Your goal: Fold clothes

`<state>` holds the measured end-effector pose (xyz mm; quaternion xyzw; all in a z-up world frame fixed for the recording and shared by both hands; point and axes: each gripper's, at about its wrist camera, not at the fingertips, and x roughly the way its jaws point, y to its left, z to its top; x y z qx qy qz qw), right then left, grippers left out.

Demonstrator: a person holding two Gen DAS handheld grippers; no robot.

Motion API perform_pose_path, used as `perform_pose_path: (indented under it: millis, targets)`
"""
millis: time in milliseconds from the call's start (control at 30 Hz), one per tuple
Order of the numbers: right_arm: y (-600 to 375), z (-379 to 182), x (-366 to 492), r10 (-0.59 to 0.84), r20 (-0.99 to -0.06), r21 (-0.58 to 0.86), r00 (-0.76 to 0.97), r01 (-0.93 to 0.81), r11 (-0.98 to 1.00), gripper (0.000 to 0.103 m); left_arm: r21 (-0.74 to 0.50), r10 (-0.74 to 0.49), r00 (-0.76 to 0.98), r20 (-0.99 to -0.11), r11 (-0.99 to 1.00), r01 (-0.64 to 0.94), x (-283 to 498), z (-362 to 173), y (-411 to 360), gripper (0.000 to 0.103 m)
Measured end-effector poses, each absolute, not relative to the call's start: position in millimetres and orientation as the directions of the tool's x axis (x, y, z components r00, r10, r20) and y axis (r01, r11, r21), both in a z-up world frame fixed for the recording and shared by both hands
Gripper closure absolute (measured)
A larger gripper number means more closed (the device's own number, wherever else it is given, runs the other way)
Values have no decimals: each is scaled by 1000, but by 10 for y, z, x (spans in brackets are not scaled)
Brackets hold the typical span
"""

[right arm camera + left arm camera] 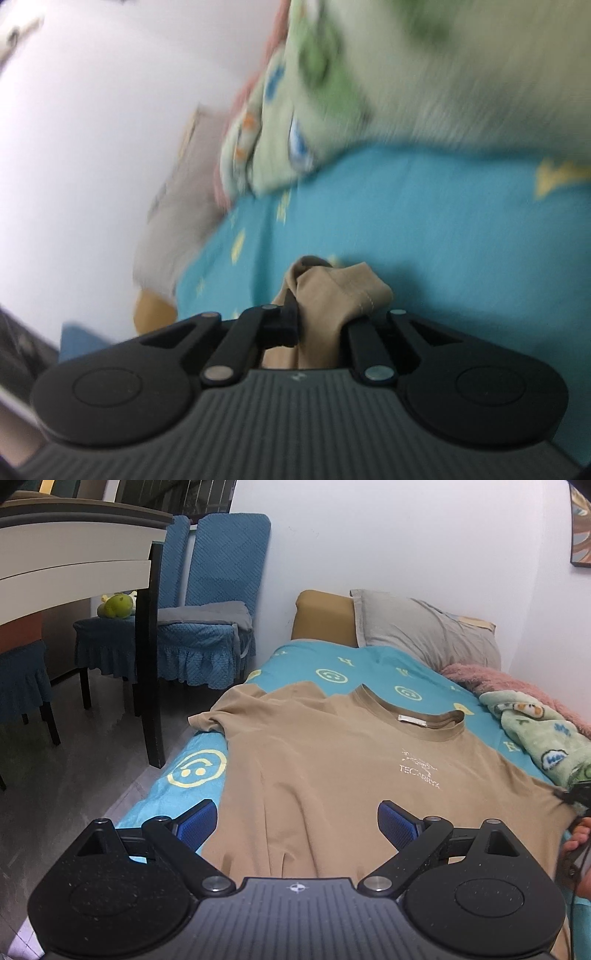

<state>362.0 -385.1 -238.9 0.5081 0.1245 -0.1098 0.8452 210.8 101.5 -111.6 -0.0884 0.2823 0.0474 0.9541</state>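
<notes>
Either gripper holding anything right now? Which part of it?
Right gripper is shut on a bunched, hemmed edge of the tan cotton T-shirt, seemingly its sleeve. Left gripper is open above the shirt, holding nothing.

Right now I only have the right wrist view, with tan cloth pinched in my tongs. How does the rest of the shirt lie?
Observer: The tan T-shirt lies spread logo-up on the turquoise sheet, collar toward the grey pillow.
Operator: And the left tongs?
Observer: The left tongs are open over the shirt's lower part, gripping nothing.
Operator: What about the opposite sleeve?
Observer: The far sleeve lies crumpled at the bed's edge, next to the floor.
</notes>
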Motion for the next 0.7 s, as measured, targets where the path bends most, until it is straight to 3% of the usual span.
perform_pose_path:
  millis: [67, 200, 233, 267, 333, 367, 433, 567, 600, 633, 667, 700]
  targets:
    - [-3908, -2332, 3526, -95, -298, 830, 950, 307, 465, 94, -150, 34, 839, -543, 979, -137, 2085, -1103, 1019, 8]
    - [-3981, -2441, 3578, -13, -270, 881, 963, 253, 399, 90, -154, 31, 845, -534, 979, -133, 2047, -1080, 1023, 8]
    - [-3997, -2478, 3614, 11, -272, 890, 962, 247, 383, 85, -155, 31, 844, -535, 979, -133, 2045, -1079, 1021, 8]
    - [-4004, -2506, 3651, 31, -273, 893, 961, 241, 381, 77, -158, 28, 843, -537, 978, -133, 2048, -1080, 1018, 8]
    - [-4001, -2555, 3725, 63, -259, 895, 964, 215, 391, 26, -164, 22, 839, -543, 978, -132, 2064, -1091, 1015, 8]
    - [-3990, -2576, 3761, 75, -239, 896, 968, 190, 400, 26, -164, 20, 837, -546, 978, -131, 2076, -1098, 1009, 8]
    - [-3932, -2565, 3849, 77, -238, 867, 968, 176, 465, 27, -158, 18, 835, -551, 980, -125, 2100, -1113, 988, 8]
    - [-3744, -2450, 4213, 97, -322, 781, 942, 206, 589, 31, -149, 5, 837, -547, 983, -103, 2130, -1164, 967, 8]
    - [-3720, -2427, 4268, 84, -351, 759, 932, 231, 609, 41, -154, 0, 835, -550, 983, -101, 2148, -1177, 962, 8]
    - [-3707, -2404, 4316, 58, -380, 739, 923, 265, 620, 66, -158, -4, 833, -553, 982, -100, 2170, -1186, 956, 8]
    - [-3695, -2368, 4331, 23, -395, 719, 919, 293, 631, 84, -163, -9, 831, -556, 982, -99, 2191, -1195, 951, 8]
    - [-3682, -2328, 4339, -14, -406, 698, 914, 320, 641, 91, -169, -13, 827, -563, 981, -100, 2216, -1199, 949, 8]
